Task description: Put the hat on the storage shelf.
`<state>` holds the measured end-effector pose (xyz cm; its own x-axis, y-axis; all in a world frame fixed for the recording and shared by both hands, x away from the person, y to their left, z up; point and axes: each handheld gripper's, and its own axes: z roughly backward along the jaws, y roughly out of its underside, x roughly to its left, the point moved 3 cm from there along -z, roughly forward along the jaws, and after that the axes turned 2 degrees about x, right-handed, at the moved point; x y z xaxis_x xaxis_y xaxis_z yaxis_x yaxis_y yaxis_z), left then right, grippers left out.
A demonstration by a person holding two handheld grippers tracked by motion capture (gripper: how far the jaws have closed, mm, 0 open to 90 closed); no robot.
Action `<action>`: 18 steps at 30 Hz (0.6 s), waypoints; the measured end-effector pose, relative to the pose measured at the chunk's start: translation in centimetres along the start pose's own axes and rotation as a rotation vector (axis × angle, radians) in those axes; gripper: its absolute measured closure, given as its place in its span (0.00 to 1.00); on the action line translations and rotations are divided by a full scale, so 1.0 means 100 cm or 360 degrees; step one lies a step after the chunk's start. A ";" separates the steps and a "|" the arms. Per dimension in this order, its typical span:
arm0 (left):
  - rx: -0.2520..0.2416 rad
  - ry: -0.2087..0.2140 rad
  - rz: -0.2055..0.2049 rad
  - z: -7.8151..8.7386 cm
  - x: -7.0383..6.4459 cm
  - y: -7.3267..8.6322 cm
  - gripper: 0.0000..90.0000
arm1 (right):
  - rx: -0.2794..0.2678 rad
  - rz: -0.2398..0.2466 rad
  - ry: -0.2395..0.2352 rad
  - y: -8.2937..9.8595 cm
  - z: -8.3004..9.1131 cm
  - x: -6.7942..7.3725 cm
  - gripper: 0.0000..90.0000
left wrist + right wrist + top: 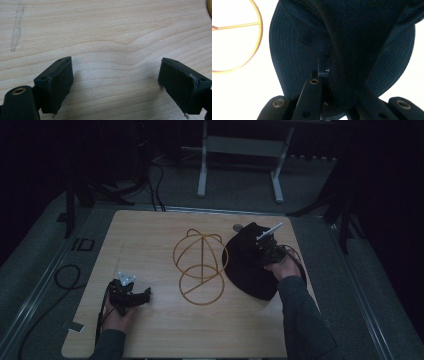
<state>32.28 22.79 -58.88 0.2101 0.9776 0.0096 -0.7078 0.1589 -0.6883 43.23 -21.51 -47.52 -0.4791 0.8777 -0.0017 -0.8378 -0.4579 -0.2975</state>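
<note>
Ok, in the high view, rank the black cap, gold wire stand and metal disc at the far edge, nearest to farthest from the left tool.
1. Gold wire stand, mid-table, right of the left tool.
2. Black cap, right side, under the right tool.
3. Metal disc, far table edge.

No readable text, label, brand, number or sign appeared anywhere in the three views. The dark fabric cap (247,262), the gold wire stand (200,267) and the pale wooden table (150,235) bore no lettering.
</note>
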 end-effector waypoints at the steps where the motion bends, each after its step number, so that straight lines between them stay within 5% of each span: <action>1: 0.0000 0.0001 0.0001 0.000 0.000 0.000 0.15 | -0.0001 0.0004 0.0002 0.000 0.001 -0.001 0.98; 18: 0.0002 0.0000 -0.0003 0.000 0.000 0.000 0.15 | -0.0076 0.0087 -0.0027 0.006 0.029 -0.003 0.98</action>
<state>32.28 22.79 -58.87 0.2111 0.9774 0.0108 -0.7083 0.1606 -0.6875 42.17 -22.46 -44.95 -0.5287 0.8488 -0.0035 -0.7968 -0.4977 -0.3426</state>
